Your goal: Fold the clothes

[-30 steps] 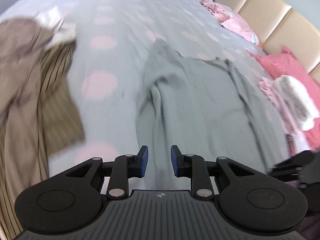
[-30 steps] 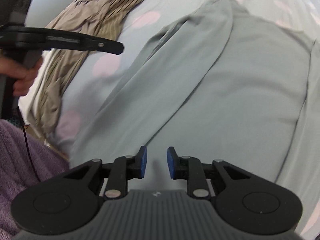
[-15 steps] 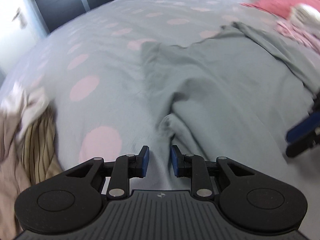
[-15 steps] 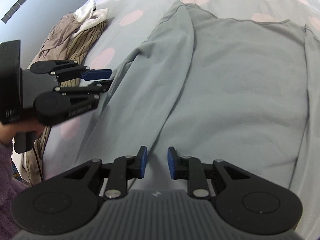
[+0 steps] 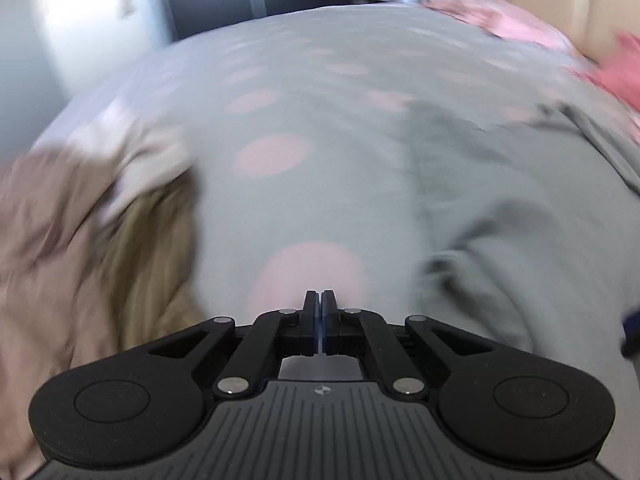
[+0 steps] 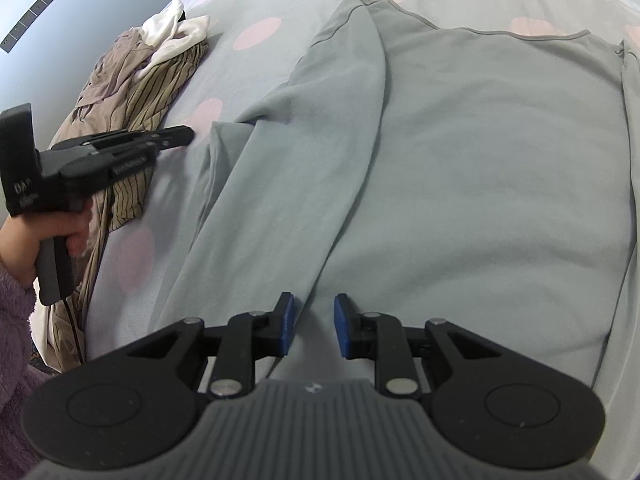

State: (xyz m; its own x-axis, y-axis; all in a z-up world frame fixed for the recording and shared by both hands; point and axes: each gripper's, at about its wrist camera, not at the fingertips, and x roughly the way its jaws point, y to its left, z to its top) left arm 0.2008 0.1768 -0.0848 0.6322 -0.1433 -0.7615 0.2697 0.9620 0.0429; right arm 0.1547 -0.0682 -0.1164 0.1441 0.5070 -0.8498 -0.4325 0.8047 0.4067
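My left gripper (image 5: 321,300) just snapped fully closed on nothing, over the polka-dot bedspread (image 5: 328,184) beside the grey long-sleeve top (image 6: 480,168). Right gripper (image 6: 314,320) hangs over its folded-in sleeve (image 6: 288,184), pads apart, empty. Pile of brown striped clothes (image 6: 132,92) sits off left.

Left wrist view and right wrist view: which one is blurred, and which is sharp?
Left wrist view: motion blur smears the grey garment and the clothes pile; only the left gripper is crisp. Right wrist view: sharp throughout, soft even light, fisheye bending at the edges.
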